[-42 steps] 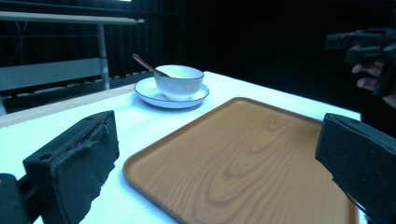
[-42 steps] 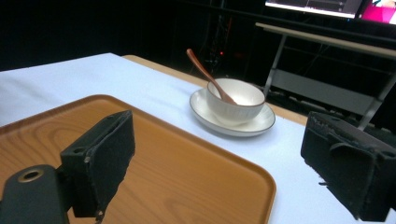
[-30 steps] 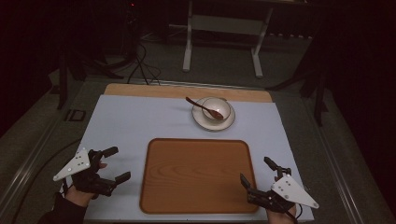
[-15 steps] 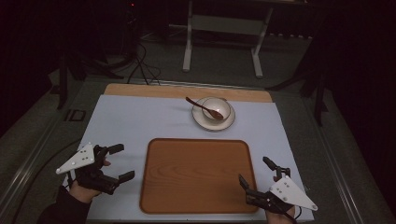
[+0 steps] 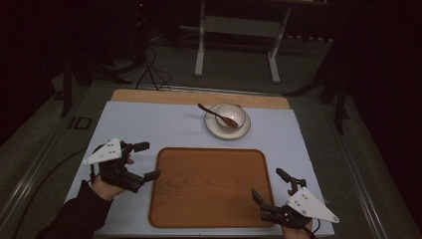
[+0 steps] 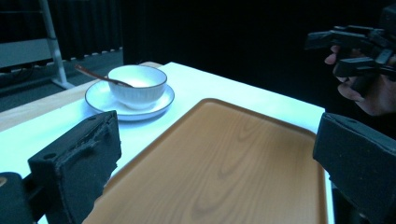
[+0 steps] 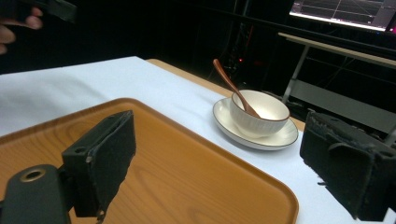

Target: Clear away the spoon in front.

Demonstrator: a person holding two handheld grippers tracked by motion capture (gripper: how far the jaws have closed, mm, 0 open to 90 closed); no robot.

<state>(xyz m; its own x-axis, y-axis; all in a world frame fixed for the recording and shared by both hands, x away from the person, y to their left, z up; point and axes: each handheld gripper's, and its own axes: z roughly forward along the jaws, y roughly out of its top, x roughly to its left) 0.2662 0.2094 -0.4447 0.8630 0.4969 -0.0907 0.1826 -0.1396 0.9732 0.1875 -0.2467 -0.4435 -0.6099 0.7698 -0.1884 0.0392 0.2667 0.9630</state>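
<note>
A wooden tray (image 5: 211,186) lies empty in the middle of the white table top. Beyond it stands a white bowl (image 5: 230,116) on a white saucer (image 5: 219,131), with a brown spoon (image 5: 209,111) resting in the bowl. My left gripper (image 5: 146,160) hovers at the tray's left edge, open, with nothing between its jaws. At the tray's front right corner my right gripper (image 5: 269,185) is open and empty too. The left gripper view has the tray (image 6: 224,163), the bowl (image 6: 137,84) and the other gripper far right. In the right gripper view the bowl (image 7: 259,112) sits past the tray (image 7: 187,172).
The white cover (image 5: 149,127) leaves a strip of wooden table (image 5: 164,95) bare at the back. Behind the table stand a metal frame (image 5: 236,30) and cables (image 5: 149,64) on a dark floor.
My left gripper has moved up and to the right, closer to the tray's left edge. The right gripper has barely shifted. Bowl, spoon and tray are where they were.
</note>
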